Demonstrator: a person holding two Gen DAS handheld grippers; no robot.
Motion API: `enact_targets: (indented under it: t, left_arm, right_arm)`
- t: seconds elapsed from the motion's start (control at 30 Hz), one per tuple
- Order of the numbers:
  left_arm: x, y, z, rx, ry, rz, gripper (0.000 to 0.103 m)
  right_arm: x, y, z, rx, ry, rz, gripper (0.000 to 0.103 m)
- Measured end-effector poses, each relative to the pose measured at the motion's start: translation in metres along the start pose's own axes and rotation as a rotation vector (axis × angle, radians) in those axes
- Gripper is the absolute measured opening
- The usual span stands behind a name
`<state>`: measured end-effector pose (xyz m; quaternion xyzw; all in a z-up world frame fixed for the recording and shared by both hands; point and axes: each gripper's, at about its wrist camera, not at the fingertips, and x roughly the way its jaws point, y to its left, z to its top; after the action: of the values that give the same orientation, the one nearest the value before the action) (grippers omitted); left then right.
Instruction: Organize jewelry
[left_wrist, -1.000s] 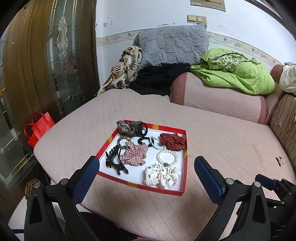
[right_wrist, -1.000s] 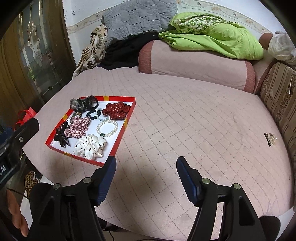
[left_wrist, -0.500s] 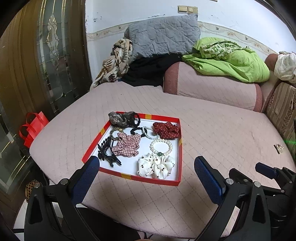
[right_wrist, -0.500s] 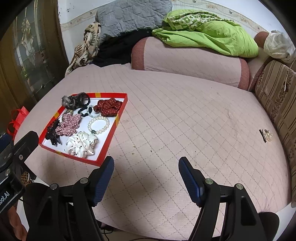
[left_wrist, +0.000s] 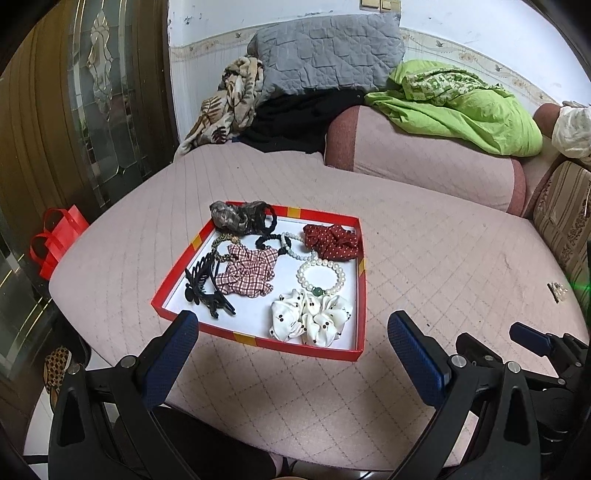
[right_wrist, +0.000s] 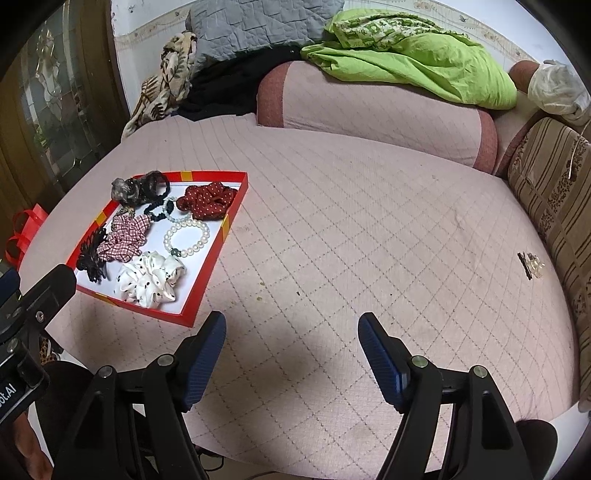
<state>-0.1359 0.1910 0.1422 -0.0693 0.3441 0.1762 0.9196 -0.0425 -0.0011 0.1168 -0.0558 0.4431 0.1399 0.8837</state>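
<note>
Looking at the big pink quilted bed cover (right_wrist: 351, 229), nearly everything seems sorted already: the shallow red cardboard tray with the white floor (left_wrist: 364, 295) sits near the front left edge and holds the lot. Biggest in there are the white black-dotted fabric scrunchie (left_wrist: 312, 319), the red-and-white checked scrunchie (left_wrist: 247, 275) and the dark red dotted scrunchie (left_wrist: 330, 242), then the black plastic claw clip (left_wrist: 205, 288), the white pearl bracelet with a green bead (left_wrist: 321, 277) and a tangle of black hair ties (left_wrist: 264, 219) at the back corner. What looks left, I'd guess, is the one small pale hair clip (right_wrist: 532, 264) lying well apart, over by the striped brown cushion (right_wrist: 554, 192) on the right. Neither claw holds anything: the left gripper (left_wrist: 291, 332) is spread wide just in front of the tray, and the right gripper (right_wrist: 291, 332) is spread over bare cover, its jaws having just been opening with nothing between them. Compared with a second ago, the left camera sits a bit lower and tips down more, so the tray shows higher in its view; the right one has barely moved.
</note>
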Motion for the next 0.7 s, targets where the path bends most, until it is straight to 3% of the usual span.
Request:
enact_targets:
  t: [0.7]
  left_arm:
    - [0.046,0.019,-0.006,-0.074,0.133,-0.009,0.102]
  right_arm:
    - [0.038,0.015,-0.003,-0.045,0.086,-0.005,0.079]
